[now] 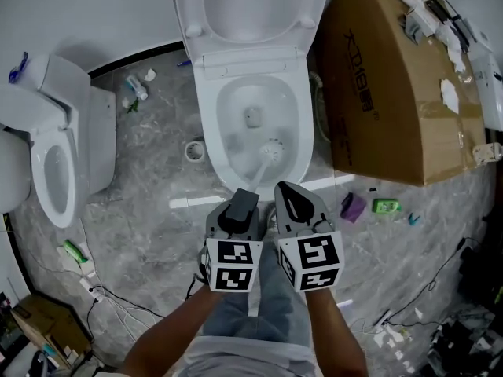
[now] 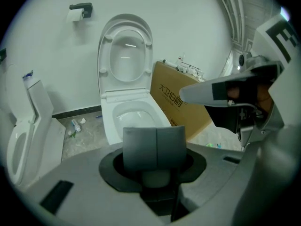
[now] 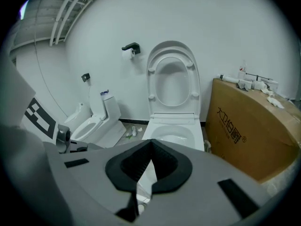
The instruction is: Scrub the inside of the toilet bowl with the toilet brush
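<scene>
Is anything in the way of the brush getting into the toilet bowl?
No, nothing visible. The lid is up, and the toilet brush head is already inside the bowl, held by the left hand-held gripper.

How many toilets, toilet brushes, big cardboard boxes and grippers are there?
Toilets: 2 (middle toilet, left toilet; a cut-off white shape at the left edge is not counted)
Toilet brush: 1
Big cardboard box: 1
Grippers: 2 (left gripper, right gripper)
Total: 6
</scene>
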Action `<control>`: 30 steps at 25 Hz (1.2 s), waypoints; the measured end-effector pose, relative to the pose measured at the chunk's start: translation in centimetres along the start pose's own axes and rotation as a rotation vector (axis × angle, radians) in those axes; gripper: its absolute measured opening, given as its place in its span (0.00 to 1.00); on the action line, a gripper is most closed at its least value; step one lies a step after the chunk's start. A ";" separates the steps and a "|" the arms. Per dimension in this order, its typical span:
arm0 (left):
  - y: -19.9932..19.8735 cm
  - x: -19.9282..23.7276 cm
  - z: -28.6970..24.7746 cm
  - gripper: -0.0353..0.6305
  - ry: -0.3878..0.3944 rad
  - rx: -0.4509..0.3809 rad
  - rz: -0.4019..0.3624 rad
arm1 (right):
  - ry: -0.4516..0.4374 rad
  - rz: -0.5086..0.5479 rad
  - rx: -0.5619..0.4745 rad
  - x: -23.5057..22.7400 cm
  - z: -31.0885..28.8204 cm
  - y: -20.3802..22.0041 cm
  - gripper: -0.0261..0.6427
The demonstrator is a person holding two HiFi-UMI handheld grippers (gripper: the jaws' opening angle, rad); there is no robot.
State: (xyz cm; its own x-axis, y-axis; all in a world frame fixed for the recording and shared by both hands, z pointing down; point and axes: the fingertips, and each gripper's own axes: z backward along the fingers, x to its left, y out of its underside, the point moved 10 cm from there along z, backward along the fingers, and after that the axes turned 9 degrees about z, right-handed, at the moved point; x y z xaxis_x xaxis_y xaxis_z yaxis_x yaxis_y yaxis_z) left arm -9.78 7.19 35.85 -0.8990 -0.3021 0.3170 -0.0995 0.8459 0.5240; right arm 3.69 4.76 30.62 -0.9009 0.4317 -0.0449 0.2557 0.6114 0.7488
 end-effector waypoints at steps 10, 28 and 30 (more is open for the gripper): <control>2.4 1.1 -6.6 0.28 0.006 0.031 0.000 | -0.013 -0.010 0.021 -2.7 -4.8 3.9 0.04; 1.1 -0.4 -13.1 0.28 0.026 0.022 0.022 | -0.069 0.058 0.033 -7.2 -7.7 4.3 0.04; 0.4 -0.6 -13.5 0.28 0.018 0.016 0.022 | -0.079 0.072 0.030 -7.6 -7.8 3.9 0.04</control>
State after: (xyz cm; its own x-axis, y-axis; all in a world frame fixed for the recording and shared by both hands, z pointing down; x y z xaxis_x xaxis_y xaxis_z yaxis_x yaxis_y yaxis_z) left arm -3.53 1.82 46.55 -0.8934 -0.2907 0.3426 -0.0863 0.8593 0.5041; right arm 8.85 -1.31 39.02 -0.8497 0.5253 -0.0444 0.3304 0.5963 0.7316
